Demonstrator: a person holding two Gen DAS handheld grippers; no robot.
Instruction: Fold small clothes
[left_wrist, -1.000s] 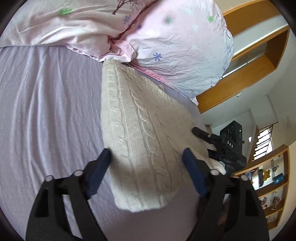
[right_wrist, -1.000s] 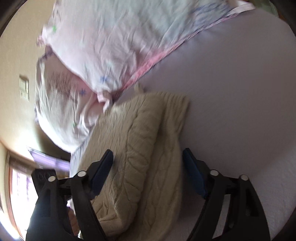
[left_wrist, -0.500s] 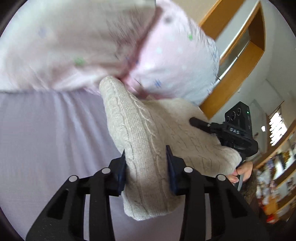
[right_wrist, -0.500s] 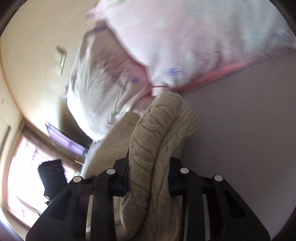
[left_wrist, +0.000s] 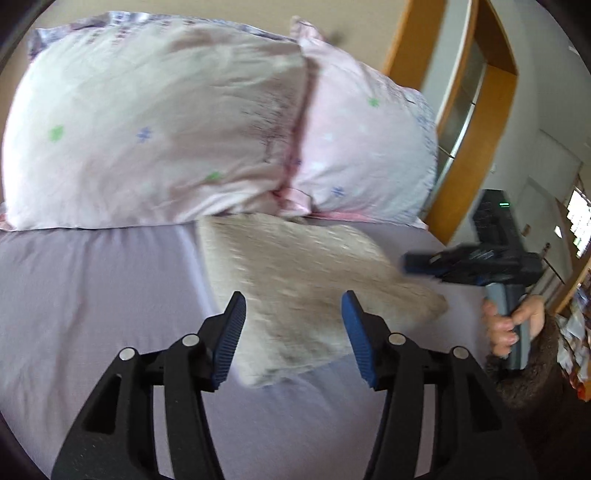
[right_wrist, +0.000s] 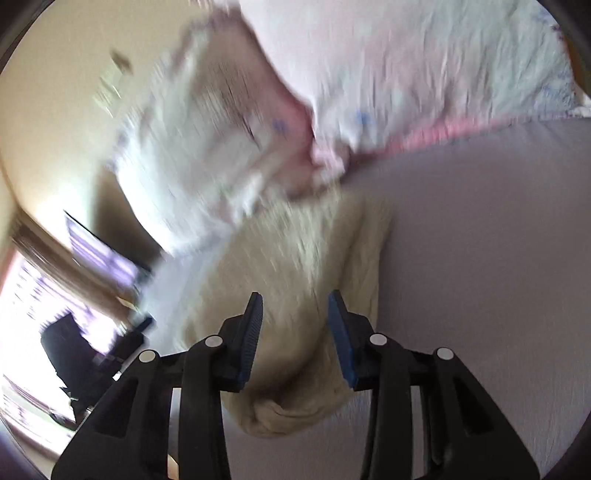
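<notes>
Both grippers, left (left_wrist: 293, 334) and right (right_wrist: 295, 338), had jaws parted and gripped nothing above the folded sweater (left_wrist: 295, 291) lying on the bed (left_wrist: 92, 295) by the pillows (left_wrist: 155, 125) at its head end; folding looked finished, so next probably meant withdrawing.

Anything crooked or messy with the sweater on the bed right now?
Nothing stands out. The folded cream sweater lies flat on the lavender sheet, its far edge touching the pillows. Left gripper and right gripper are open.
</notes>
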